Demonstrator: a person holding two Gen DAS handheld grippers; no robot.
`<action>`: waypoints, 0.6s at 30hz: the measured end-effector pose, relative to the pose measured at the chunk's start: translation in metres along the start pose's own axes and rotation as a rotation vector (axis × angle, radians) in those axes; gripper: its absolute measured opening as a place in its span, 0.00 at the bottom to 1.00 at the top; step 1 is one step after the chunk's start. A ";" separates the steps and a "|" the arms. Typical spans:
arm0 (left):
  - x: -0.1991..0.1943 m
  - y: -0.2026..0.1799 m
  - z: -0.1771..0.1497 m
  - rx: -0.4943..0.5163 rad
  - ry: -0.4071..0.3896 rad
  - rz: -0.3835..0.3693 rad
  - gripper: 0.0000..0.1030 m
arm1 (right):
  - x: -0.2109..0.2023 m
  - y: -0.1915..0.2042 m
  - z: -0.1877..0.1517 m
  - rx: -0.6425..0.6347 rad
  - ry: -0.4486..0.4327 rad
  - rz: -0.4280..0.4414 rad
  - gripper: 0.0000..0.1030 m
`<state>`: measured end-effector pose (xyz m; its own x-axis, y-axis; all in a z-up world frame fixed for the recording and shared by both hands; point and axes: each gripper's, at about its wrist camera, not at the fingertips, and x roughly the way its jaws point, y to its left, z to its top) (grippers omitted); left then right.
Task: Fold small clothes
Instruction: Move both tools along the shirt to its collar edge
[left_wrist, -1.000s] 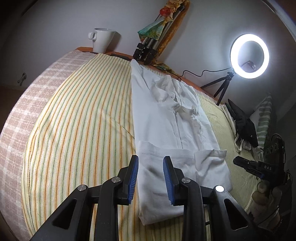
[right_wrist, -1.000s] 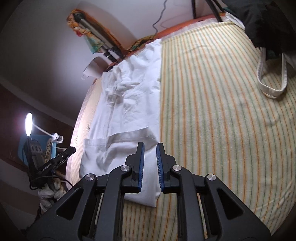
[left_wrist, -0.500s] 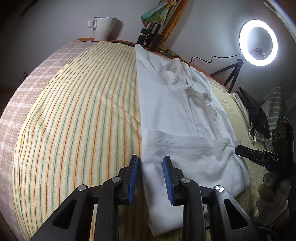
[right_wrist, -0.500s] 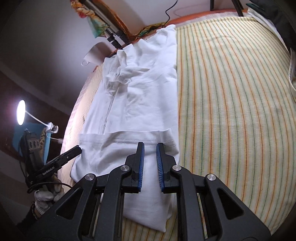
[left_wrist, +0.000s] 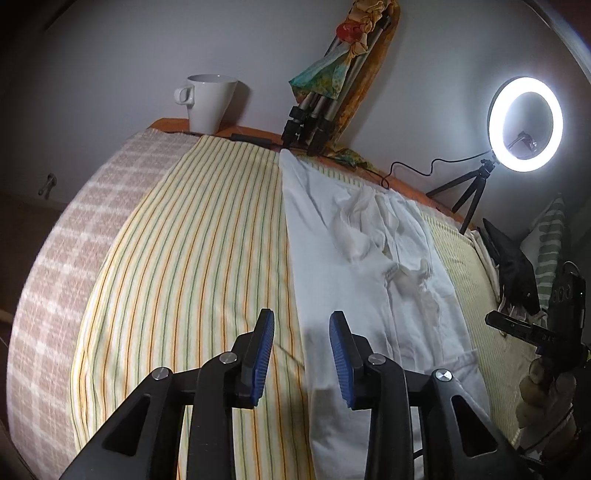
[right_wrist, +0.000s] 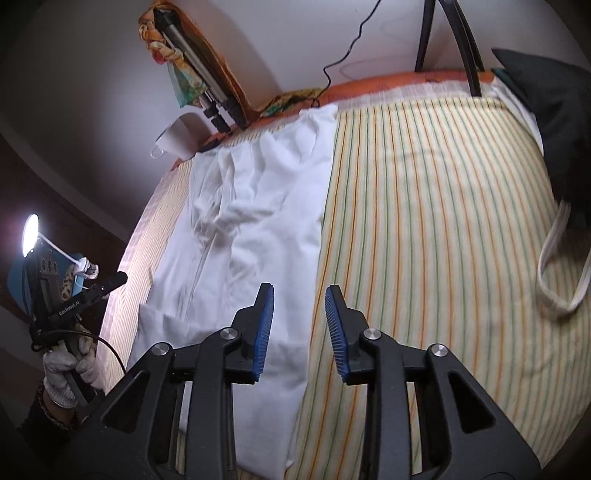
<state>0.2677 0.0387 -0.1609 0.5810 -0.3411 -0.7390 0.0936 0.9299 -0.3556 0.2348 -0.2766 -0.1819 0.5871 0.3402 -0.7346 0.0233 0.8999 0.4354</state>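
Observation:
A white garment (left_wrist: 362, 280) lies folded into a long narrow strip on the striped yellow cloth (left_wrist: 184, 258), rumpled near its middle. It also shows in the right wrist view (right_wrist: 266, 229). My left gripper (left_wrist: 301, 354) is open and empty, hovering over the garment's left long edge near its near end. My right gripper (right_wrist: 299, 328) is open and empty, hovering over the garment's right long edge near its near end. Each gripper shows in the other's view, held in a gloved hand beside the garment: the right one (left_wrist: 517, 326), the left one (right_wrist: 107, 286).
A white mug (left_wrist: 208, 101) and a folded tripod (left_wrist: 314, 122) stand at the far edge by the wall. A lit ring light (left_wrist: 524, 123) stands at the far right. A black cloth (right_wrist: 554, 122) and a white strap (right_wrist: 561, 266) lie to the right.
Both grippers have risen and moved forward along the garment. The right gripper's jaws have opened wide from nearly closed; the left jaws have opened a little more. The folded-over hem now lies nearer.

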 end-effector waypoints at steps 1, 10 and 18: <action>0.003 0.000 0.008 0.003 -0.005 0.000 0.30 | 0.002 -0.002 0.007 -0.004 -0.006 -0.003 0.30; 0.049 0.009 0.066 0.032 -0.001 0.006 0.34 | 0.042 -0.016 0.075 0.005 0.000 0.014 0.30; 0.110 0.017 0.102 0.072 0.024 0.036 0.34 | 0.083 -0.021 0.122 0.023 -0.003 0.040 0.30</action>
<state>0.4155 0.0309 -0.1895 0.5652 -0.3098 -0.7646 0.1316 0.9488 -0.2871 0.3819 -0.3004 -0.1880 0.5905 0.3746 -0.7149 0.0188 0.8792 0.4762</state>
